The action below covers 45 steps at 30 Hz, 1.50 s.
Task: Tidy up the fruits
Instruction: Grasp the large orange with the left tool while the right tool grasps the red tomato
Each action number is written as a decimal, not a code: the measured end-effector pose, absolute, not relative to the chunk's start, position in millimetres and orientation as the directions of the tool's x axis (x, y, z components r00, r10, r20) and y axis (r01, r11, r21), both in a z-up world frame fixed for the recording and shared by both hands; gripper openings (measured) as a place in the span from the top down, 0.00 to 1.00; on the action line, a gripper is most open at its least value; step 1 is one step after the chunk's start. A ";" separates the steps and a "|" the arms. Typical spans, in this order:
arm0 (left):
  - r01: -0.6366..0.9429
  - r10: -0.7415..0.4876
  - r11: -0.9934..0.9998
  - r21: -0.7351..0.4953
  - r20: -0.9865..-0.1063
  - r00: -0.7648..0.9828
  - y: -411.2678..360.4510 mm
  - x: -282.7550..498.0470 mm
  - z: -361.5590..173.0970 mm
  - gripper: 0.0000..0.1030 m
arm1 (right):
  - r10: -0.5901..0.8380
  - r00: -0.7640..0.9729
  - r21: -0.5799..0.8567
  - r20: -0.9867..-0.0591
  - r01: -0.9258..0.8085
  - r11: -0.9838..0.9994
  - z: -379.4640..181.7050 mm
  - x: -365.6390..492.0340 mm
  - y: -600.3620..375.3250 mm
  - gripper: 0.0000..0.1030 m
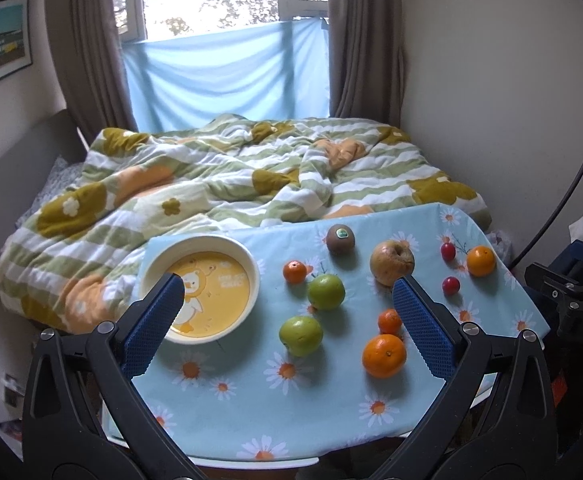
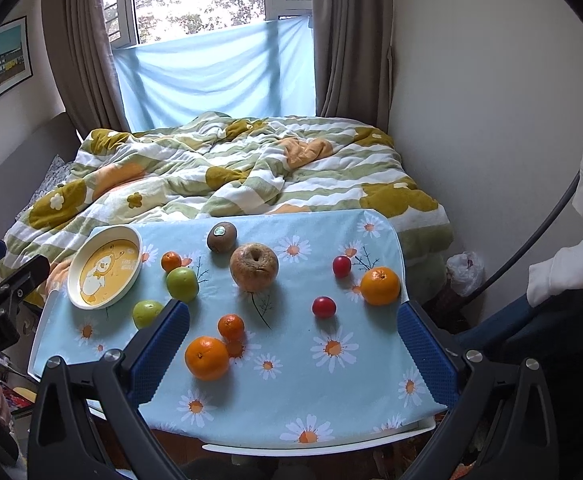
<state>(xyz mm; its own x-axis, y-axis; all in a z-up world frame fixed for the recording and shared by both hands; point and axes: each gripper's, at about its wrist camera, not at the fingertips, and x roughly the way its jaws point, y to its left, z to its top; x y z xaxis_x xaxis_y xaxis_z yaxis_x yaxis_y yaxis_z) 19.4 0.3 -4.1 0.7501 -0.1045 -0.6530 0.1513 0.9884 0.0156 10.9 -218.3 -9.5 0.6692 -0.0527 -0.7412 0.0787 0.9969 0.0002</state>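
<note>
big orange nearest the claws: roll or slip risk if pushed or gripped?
The big orange is round on a flat tablecloth, so a push probably rolls it. It looks firm; textured pads should hold it. The small orange sits close behind and may get bumped.

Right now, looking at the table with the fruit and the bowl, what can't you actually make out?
- Bowl: left wrist view, the left gripper's blue finger covers its near-left rim.
- Nearer green fruit: right wrist view, partly behind the right gripper's finger.
- Kiwi sticker: too small to read.
- Table's legs: hidden by the cloth and the frame edge.
</note>
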 end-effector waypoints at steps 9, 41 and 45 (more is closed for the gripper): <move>0.183 -0.140 0.983 -0.022 -0.738 0.661 -31.3 24.1 -51.2 0.00 | -0.067 0.629 -0.060 -0.775 0.032 0.998 -51.8 22.1 -246.0 0.00; -0.034 0.006 0.999 -0.009 -0.906 0.423 -118.3 51.0 -207.8 0.31 | 0.182 0.388 0.064 -0.904 -0.297 0.953 -195.1 98.5 -288.8 0.16; -0.031 -0.005 0.999 -0.020 -0.905 0.425 -120.4 51.7 -213.0 0.37 | 0.187 0.376 0.064 -0.907 -0.317 0.946 -198.7 104.9 -285.5 0.25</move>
